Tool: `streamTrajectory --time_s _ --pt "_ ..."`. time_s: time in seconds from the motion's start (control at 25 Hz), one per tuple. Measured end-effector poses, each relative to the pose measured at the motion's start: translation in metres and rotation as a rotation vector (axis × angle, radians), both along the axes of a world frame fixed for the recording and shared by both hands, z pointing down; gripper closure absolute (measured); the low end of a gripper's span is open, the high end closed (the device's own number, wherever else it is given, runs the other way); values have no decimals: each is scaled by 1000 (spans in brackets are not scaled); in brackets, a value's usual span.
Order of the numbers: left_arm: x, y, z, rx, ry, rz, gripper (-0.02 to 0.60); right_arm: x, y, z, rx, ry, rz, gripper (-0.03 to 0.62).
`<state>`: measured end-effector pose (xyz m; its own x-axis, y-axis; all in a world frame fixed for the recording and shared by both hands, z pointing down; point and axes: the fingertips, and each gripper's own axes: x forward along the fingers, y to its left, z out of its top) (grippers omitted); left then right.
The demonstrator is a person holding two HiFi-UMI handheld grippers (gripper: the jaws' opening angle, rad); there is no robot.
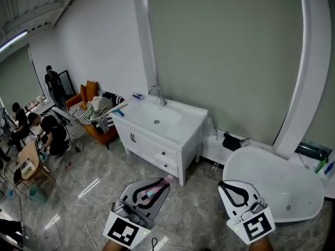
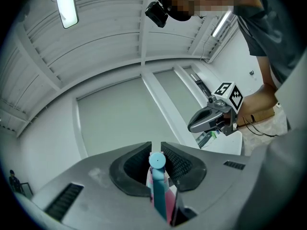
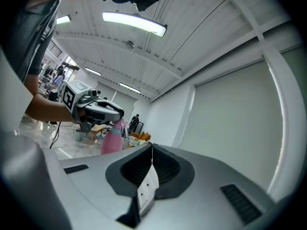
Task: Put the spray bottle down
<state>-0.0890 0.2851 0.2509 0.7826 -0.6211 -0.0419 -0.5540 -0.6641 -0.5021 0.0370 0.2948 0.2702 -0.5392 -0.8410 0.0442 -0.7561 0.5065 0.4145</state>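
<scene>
"So, where is the pink plastic spray bottle [image 1: 152, 193] with the blue nozzle?"

"Up in the air, clamped in the left gripper [image 1: 164, 185]. In the left gripper view the two ribbed jaws press on the bottle's upper part from both sides, and the round blue nozzle shows right at their tips. In the right gripper view its pink body hangs below that gripper. It rests on no surface."

"And the right gripper [image 1: 224, 184]?"

"Its jaws are drawn together with nothing between them. It's beside the left one and apart from it, and both are over the floor."

"What's the floor like?"

"Glossy grey stone-patterned tiles [image 1: 78, 177] with streaks of reflected light. Ahead, a white vanity counter [image 1: 186, 116] with drawers stands against a pale grey-green wall [image 1: 230, 51]. A shallow basin [image 1: 157, 120] is sunk into its top, and a curved chrome faucet [image 1: 157, 94] rises at the back. A small blue thing [image 1: 137, 95] lies at the counter's far left corner. I can't tell what it is."

"To the right?"

"A white oval bathtub [image 1: 272, 190], close to the right gripper in the head view, at the foot of a broad white curved column [image 1: 309, 77]."

"And left?"

"An orange sofa [image 1: 86, 95] heaped with cloth stands against the white wall. Farther off there are people, one person standing [image 1: 52, 81] and others bent low near a small wooden table [image 1: 31, 166]."
</scene>
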Motion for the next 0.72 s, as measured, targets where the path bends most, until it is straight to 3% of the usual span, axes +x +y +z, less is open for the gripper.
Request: streamTrajectory --time_s 0.72 --pt "82 -54 -8 14 -38 -138 523 80 -77 -11 12 -29 -150 585"
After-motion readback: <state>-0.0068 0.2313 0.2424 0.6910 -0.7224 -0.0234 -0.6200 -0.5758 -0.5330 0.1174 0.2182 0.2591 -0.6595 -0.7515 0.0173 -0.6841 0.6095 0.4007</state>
